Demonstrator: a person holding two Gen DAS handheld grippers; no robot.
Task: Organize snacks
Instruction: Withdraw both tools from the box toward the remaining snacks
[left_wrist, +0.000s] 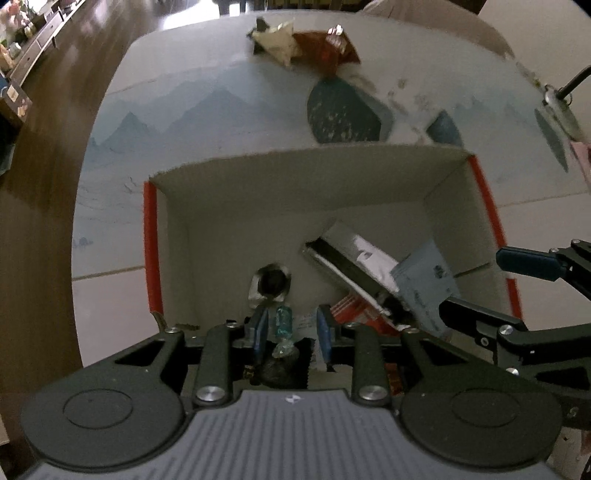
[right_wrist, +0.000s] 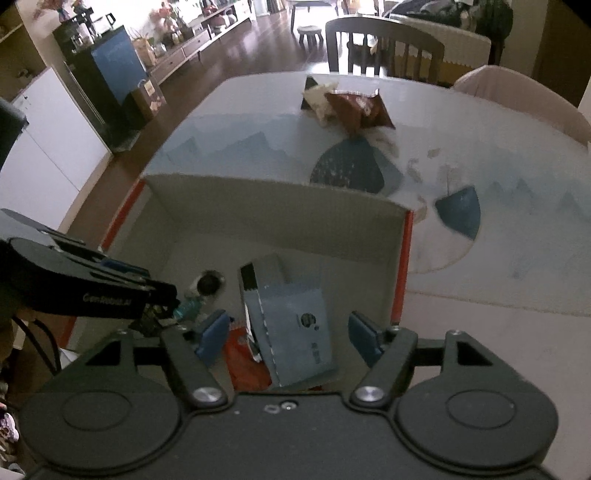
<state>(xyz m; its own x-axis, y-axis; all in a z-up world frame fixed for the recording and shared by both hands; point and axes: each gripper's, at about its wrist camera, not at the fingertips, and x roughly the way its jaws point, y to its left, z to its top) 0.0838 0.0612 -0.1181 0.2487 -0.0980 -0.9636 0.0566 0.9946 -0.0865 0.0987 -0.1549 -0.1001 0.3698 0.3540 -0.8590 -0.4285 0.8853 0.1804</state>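
Easing the teal candy (left_wrist: 282, 321), sitting between the narrowly parted jaws of the left gripper (left_wrist: 290, 328) and touching one pad only, down to the floor of the box (left_wrist: 295, 177) at 9 o'clock of the blue packet (right_wrist: 295, 306). Steering the right gripper (right_wrist: 288, 332), jaws wide apart and empty above that packet, toward the brown bag (right_wrist: 360, 109) at 12 o'clock on the table (right_wrist: 480, 295).

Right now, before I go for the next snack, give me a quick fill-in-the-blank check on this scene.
1. The cardboard box has ____ tape along its side edges.
2. The right gripper hangs over the box with its jaws ____.
3. The snack bags still outside the box lie at the ____ end of the table.
4. The blue-grey packet lies ____ the box.

Missing words: red; open; far; inside
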